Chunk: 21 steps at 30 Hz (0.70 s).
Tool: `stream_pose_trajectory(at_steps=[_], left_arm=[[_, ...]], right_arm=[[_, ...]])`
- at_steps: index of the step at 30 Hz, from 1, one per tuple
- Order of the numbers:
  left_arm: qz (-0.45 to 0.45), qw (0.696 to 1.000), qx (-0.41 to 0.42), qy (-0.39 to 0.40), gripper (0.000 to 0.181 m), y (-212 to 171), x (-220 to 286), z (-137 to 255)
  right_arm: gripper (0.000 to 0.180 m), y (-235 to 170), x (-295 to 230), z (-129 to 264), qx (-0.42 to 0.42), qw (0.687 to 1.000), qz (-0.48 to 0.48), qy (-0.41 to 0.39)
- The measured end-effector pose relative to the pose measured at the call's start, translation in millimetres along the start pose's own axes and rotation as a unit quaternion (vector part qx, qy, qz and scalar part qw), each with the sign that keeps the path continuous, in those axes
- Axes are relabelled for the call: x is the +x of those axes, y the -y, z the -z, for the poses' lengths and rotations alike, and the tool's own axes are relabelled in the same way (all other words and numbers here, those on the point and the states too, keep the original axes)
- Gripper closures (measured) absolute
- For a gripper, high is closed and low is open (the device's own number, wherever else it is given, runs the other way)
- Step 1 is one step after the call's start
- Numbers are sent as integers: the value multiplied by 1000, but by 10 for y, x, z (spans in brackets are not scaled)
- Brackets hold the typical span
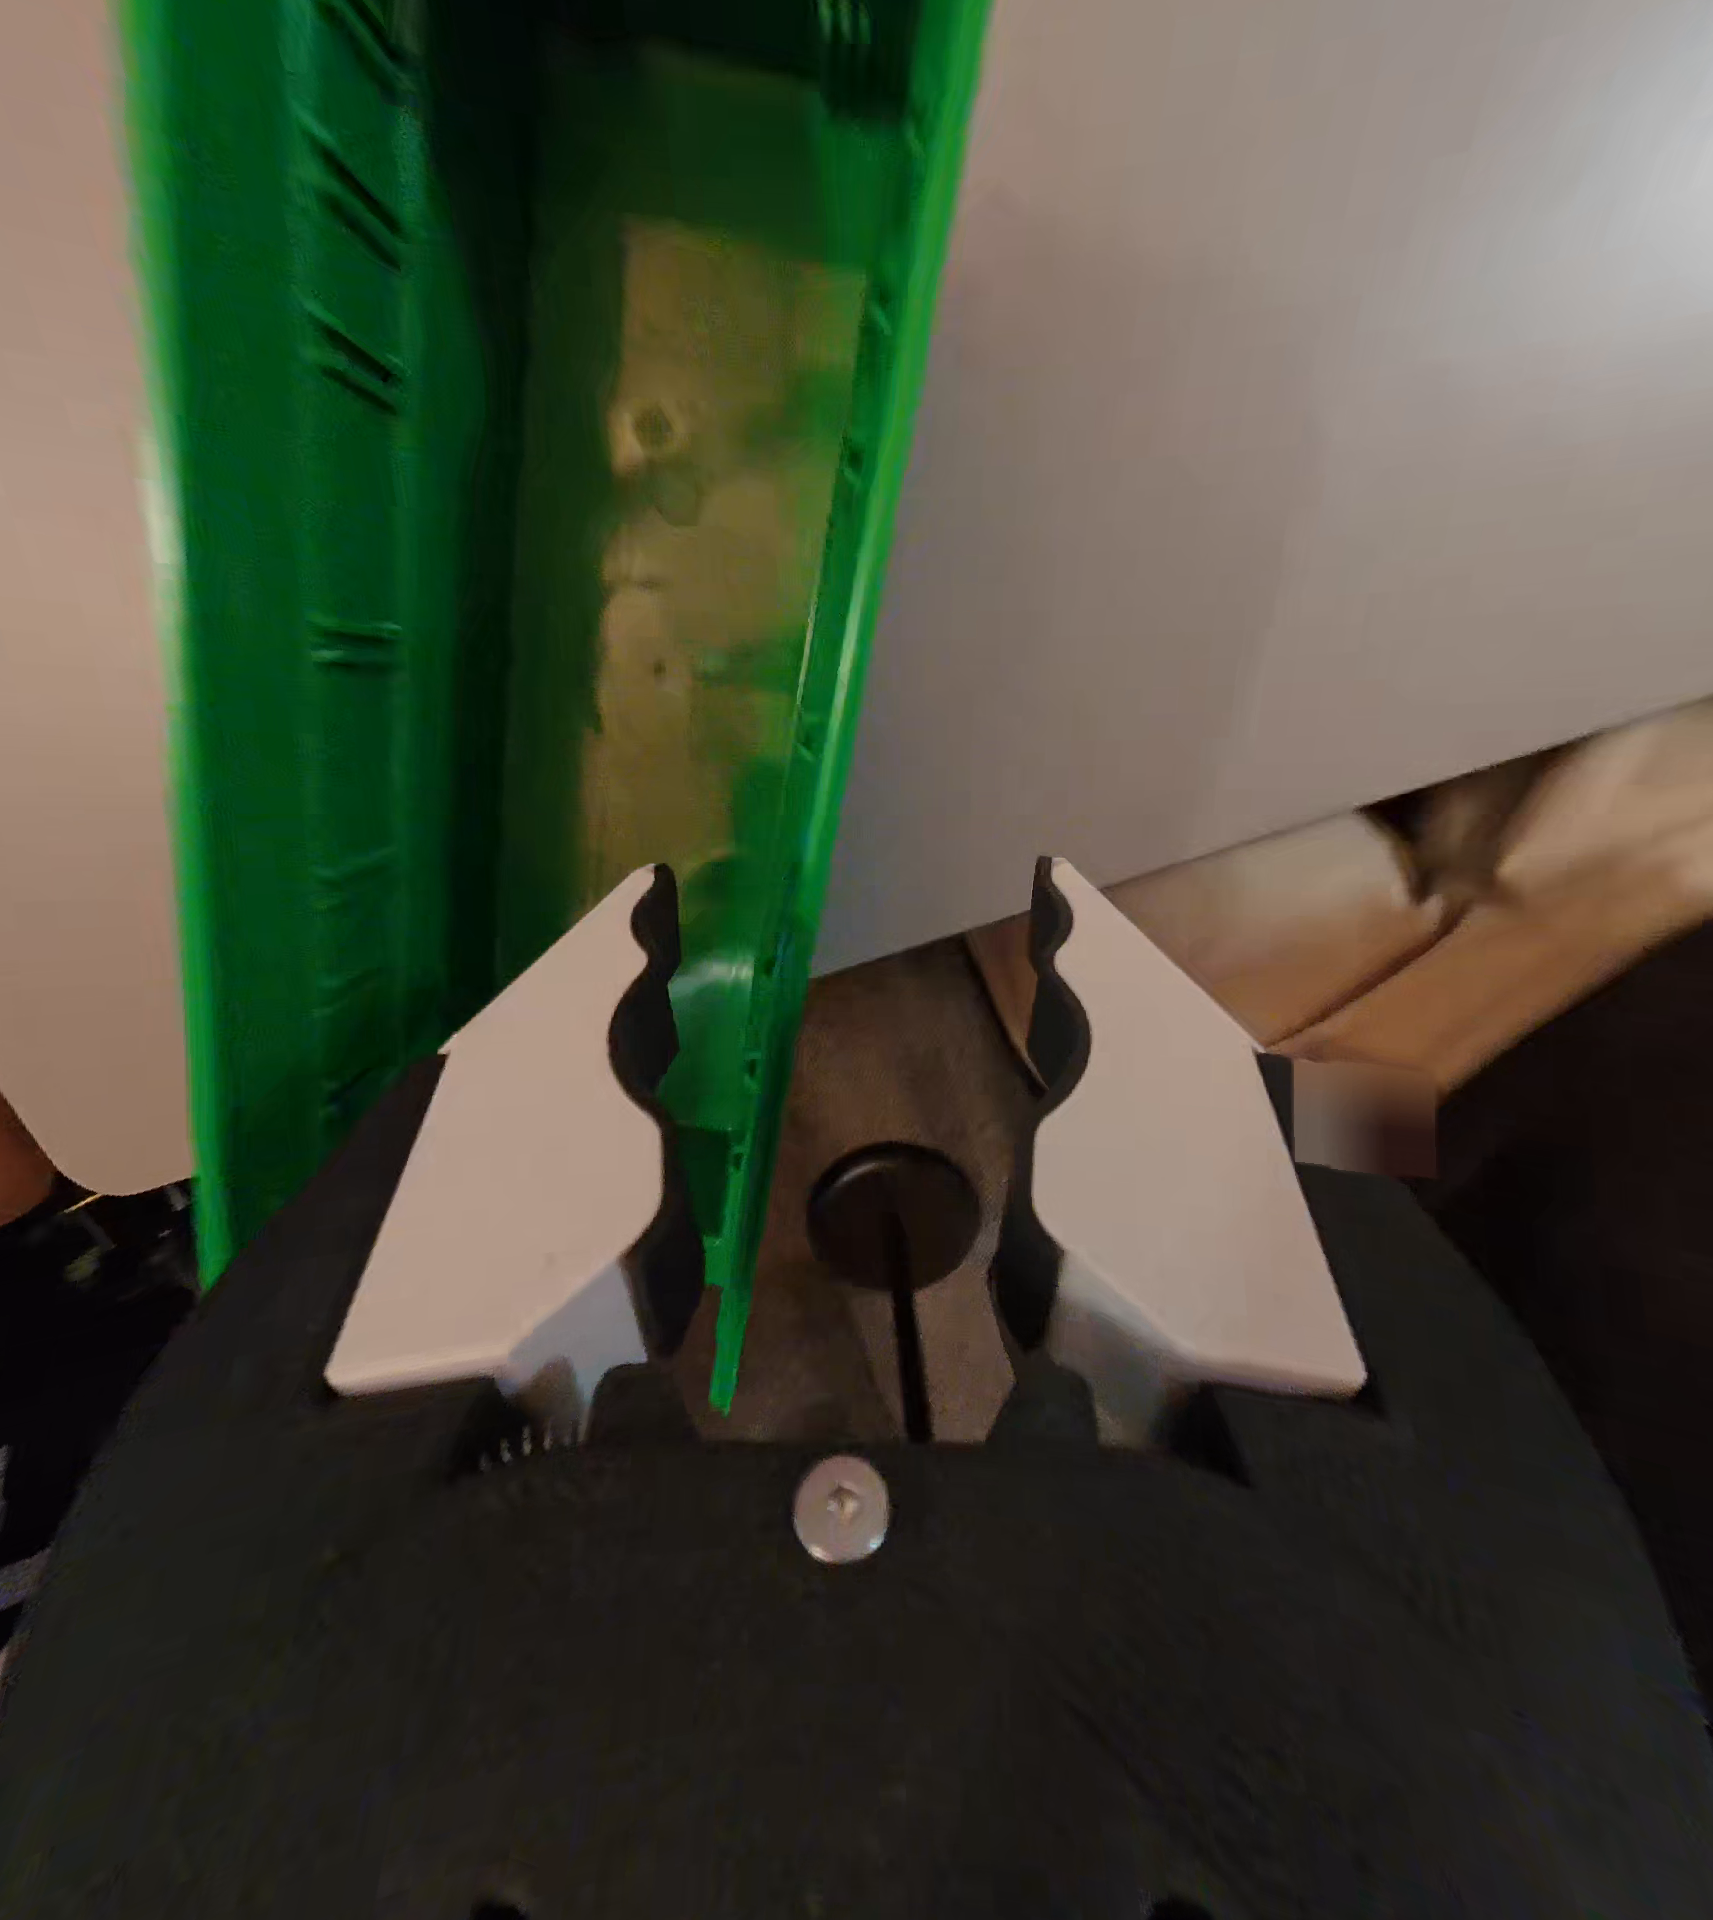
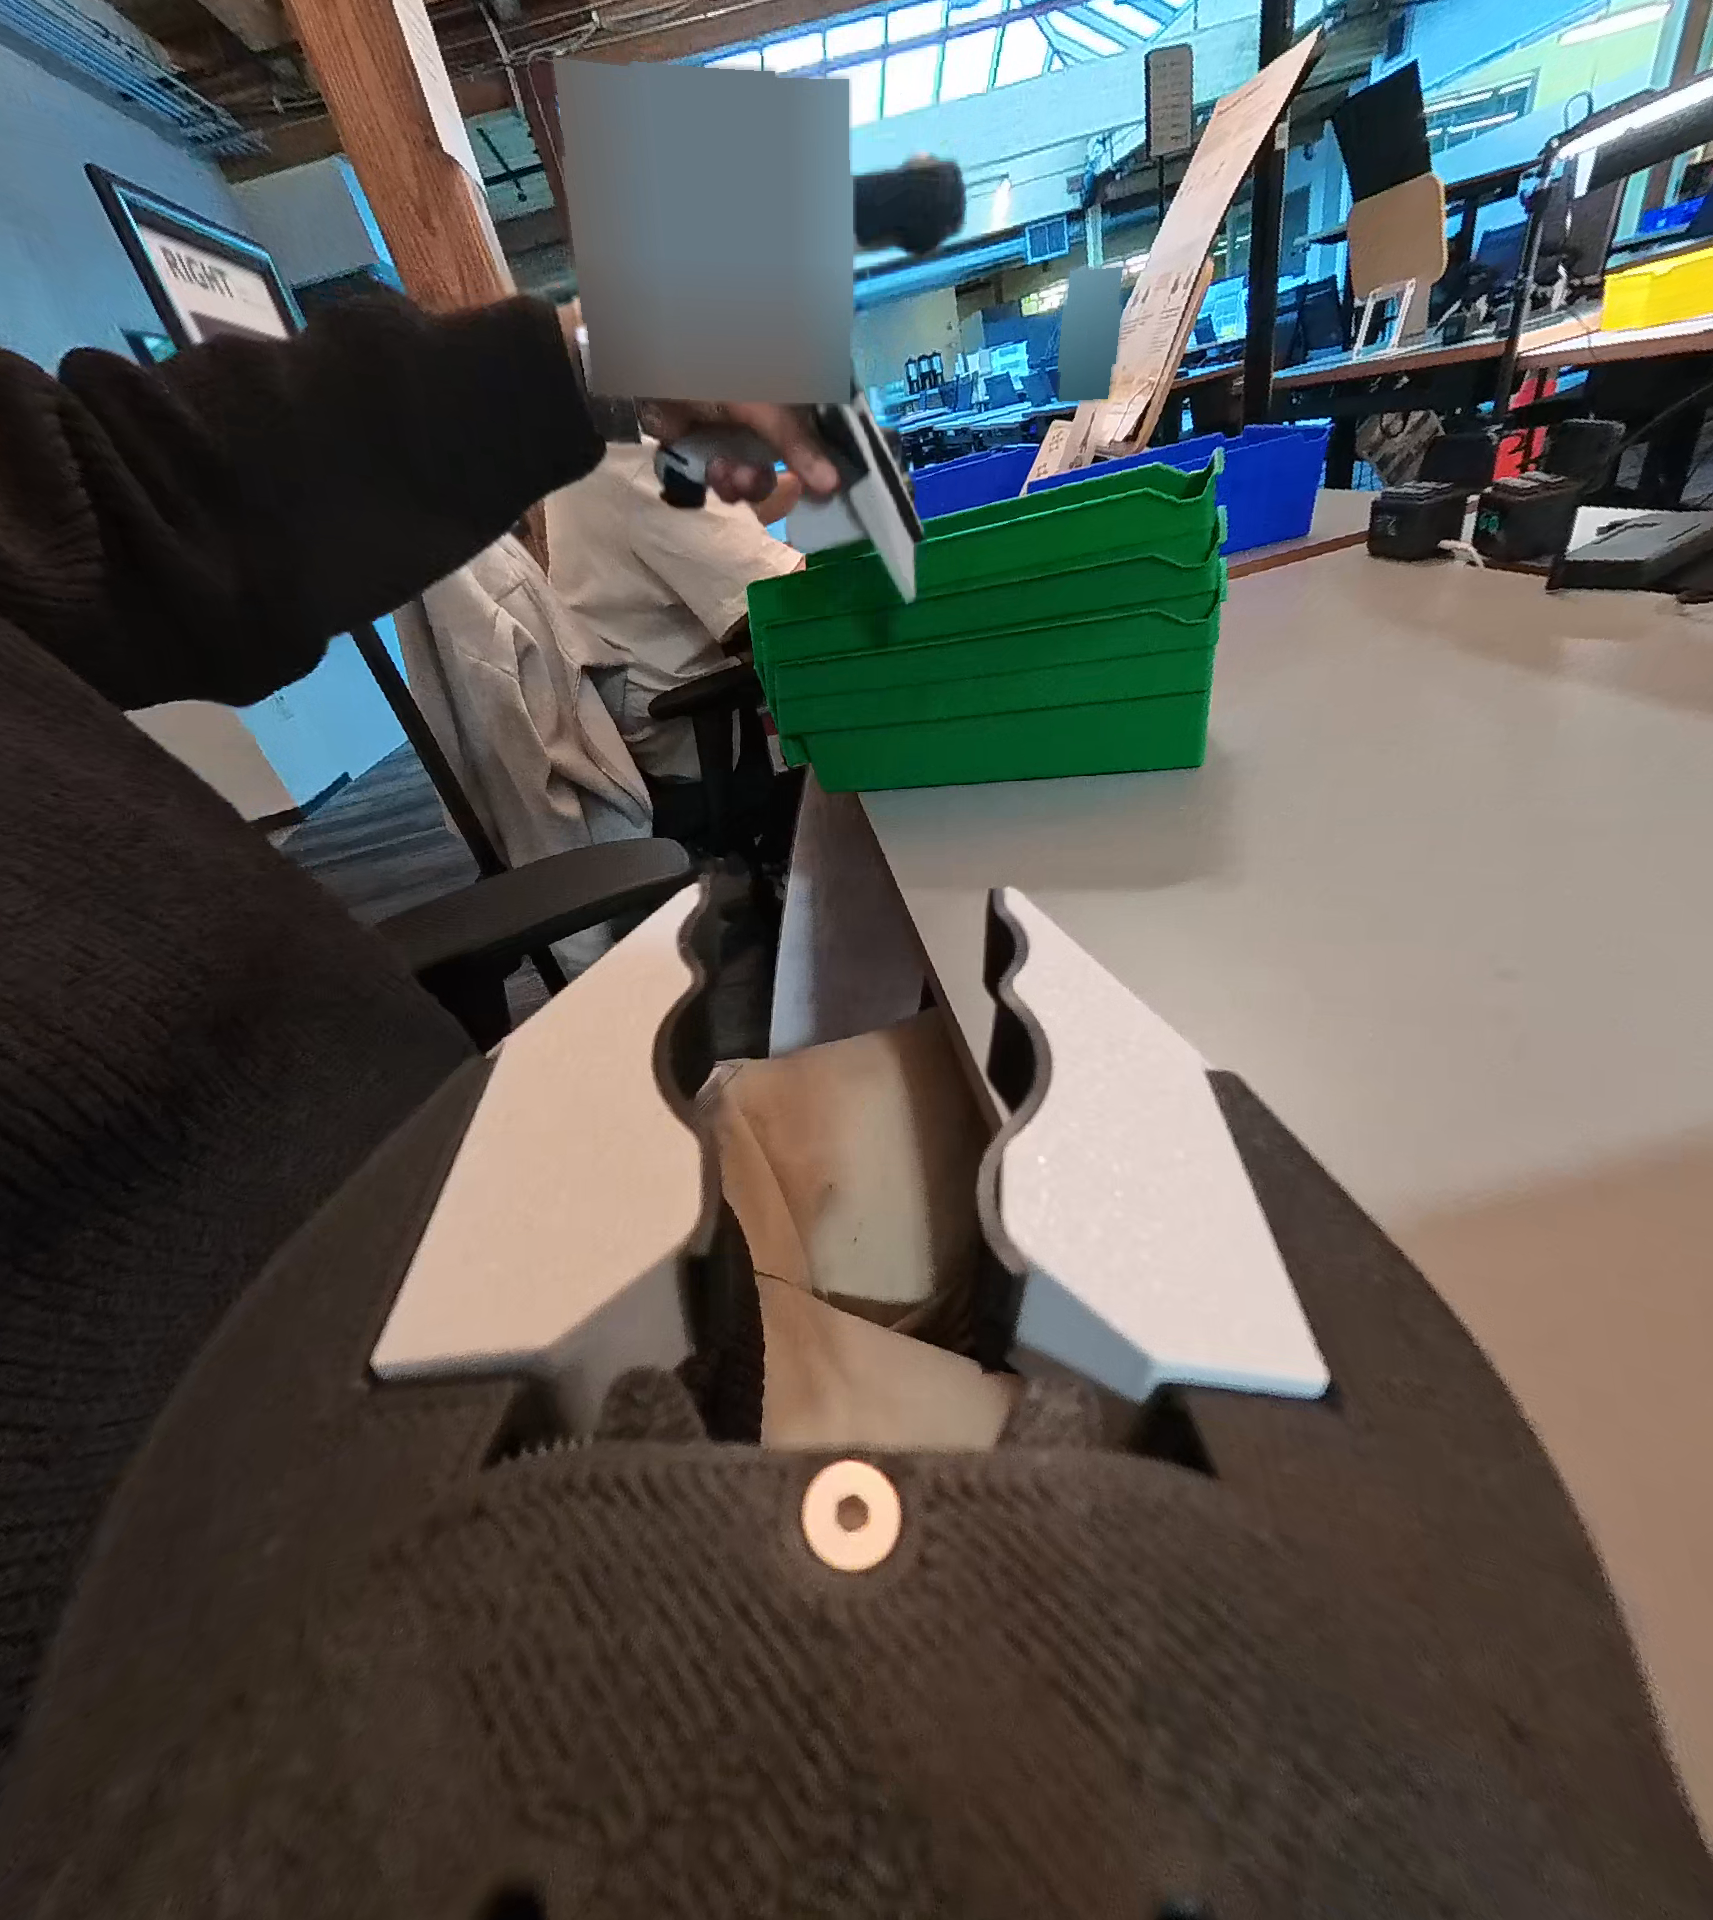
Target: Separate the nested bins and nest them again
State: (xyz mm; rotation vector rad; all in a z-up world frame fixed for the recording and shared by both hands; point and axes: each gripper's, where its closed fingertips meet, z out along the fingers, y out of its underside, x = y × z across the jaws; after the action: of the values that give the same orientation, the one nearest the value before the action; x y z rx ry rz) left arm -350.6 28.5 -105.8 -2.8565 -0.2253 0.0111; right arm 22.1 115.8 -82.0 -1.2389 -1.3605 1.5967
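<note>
A stack of several nested green bins (image 2: 997,665) stands on the grey table (image 2: 1454,935) near its left edge. In the left wrist view I look down into the top green bin (image 1: 364,623), which has a pale label on its floor. My left gripper (image 1: 852,883) is open, with the bin's thin right wall standing between its jaws, close to the left finger. It also shows in the right wrist view (image 2: 862,520) at the stack's top near corner. My right gripper (image 2: 849,899) is open and empty, low at the table's near edge, well short of the stack.
Blue bins (image 2: 1278,478) stand behind the green stack. Black devices (image 2: 1641,545) lie on the table's far right. A black sleeve (image 2: 260,499) reaches across from the left. An office chair (image 2: 540,904) and a seated person (image 2: 665,582) are beside the table edge.
</note>
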Motion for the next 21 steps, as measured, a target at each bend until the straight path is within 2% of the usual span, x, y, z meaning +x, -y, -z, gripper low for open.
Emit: stream_pose_trajectory(at_steps=[1,3,4,10,12,14,21], left_arm=[[-10,1000,-15,9,117,-53,18,-107],[-22,998,-30,49,163,-70,-83,-269],[-29,997,-33,61,172,-42,-137,-310],[54,996,-40,61,174,323,-312,-419],[133,991,-4,3,171,546,-248,-476],[225,971,25,-79,162,748,-136,-505],[243,966,66,-62,161,944,-132,-508]], right_arm=[[129,-6,-8,-11,-2,1000,0,1],[129,-27,-22,-32,-8,1000,7,-1],[129,-45,-28,-41,-12,1000,11,-4],[130,-111,2,-70,-31,999,24,-16],[130,-125,9,-66,-32,999,15,-14],[130,-122,24,-52,-33,999,12,-14],[129,-79,64,0,-20,1000,-3,-11]])
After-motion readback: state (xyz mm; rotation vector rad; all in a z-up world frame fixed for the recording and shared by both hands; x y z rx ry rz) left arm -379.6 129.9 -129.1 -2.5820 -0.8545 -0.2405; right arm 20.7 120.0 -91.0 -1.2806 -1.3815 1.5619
